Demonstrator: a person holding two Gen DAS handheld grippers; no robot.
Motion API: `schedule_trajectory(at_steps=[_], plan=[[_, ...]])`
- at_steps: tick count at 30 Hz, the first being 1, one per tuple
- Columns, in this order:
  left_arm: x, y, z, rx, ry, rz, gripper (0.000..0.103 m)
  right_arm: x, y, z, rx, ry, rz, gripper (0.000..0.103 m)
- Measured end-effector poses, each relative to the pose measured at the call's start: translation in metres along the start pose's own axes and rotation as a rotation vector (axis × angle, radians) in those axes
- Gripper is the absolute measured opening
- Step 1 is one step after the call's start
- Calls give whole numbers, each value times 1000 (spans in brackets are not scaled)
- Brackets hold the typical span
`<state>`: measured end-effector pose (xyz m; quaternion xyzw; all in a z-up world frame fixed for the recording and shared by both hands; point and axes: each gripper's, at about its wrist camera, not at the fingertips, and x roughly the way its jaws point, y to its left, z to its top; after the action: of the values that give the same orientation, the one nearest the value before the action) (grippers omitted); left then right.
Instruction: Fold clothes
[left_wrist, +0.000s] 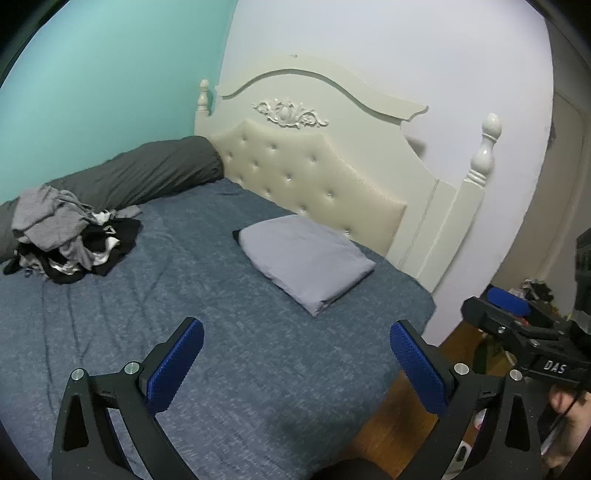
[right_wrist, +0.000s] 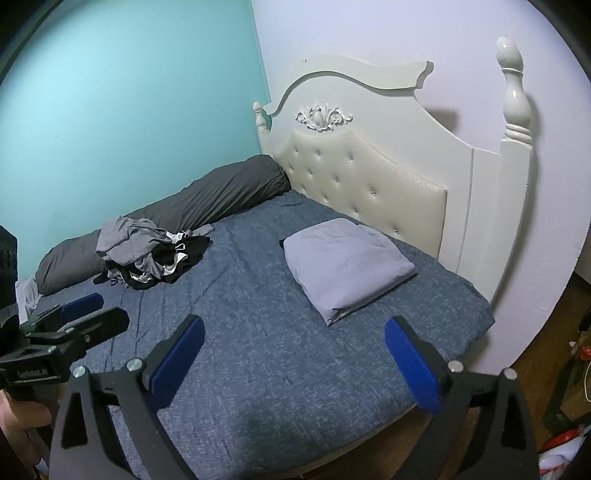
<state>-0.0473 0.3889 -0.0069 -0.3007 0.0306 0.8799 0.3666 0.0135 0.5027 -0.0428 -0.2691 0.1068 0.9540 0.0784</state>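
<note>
Looking across the bed, I see the unfolded clothes pile (left_wrist: 70, 236) heaped on the far left side of the blue bedspread (left_wrist: 221, 314), touching a long dark grey bolster (left_wrist: 140, 170) that runs along the teal wall (left_wrist: 110, 74). The pile is a tangle of grey, black and white garments with no clear long axis. A folded pale lilac garment (left_wrist: 306, 254) lies flat near the cream tufted headboard (left_wrist: 314, 177), well apart from the pile; its long axis runs diagonally, from the headboard toward the near right corner of the bed.

My left gripper (left_wrist: 295, 354) hangs above the near part of the bedspread with its blue-padded jaws spread wide and nothing between them. My right gripper (right_wrist: 293, 354) is likewise spread wide and empty above the bedspread.

Each camera catches the other tool. The left wrist view shows the right gripper at its right edge, bearing white letters "DAS", with part of a hand (left_wrist: 565, 417) beneath it. The right wrist view shows the left gripper at its left edge with a label that seems to read "GenRobot.AI", though it is small.

Only the left wrist view shows wooden floor (left_wrist: 399, 402) close beside the bed. Only the right wrist view shows red and white clutter (right_wrist: 565, 439) on the floor at far right.
</note>
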Motion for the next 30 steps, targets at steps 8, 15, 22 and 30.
schedule_trajectory(at_steps=[8,15,22,30], plan=[[-11,0,-4,10,-13,-15,103,-9,5,-3,3,-9,1,102],[-21,-1,-7,6,-32,-28,103,-14,8,-6,-4,-16,-1,102],[-28,-1,-9,8,-40,-21,103,-20,11,-7,-15,-25,-6,102],[-35,-2,-11,10,-48,-13,103,-24,14,-11,-19,-26,-13,102]])
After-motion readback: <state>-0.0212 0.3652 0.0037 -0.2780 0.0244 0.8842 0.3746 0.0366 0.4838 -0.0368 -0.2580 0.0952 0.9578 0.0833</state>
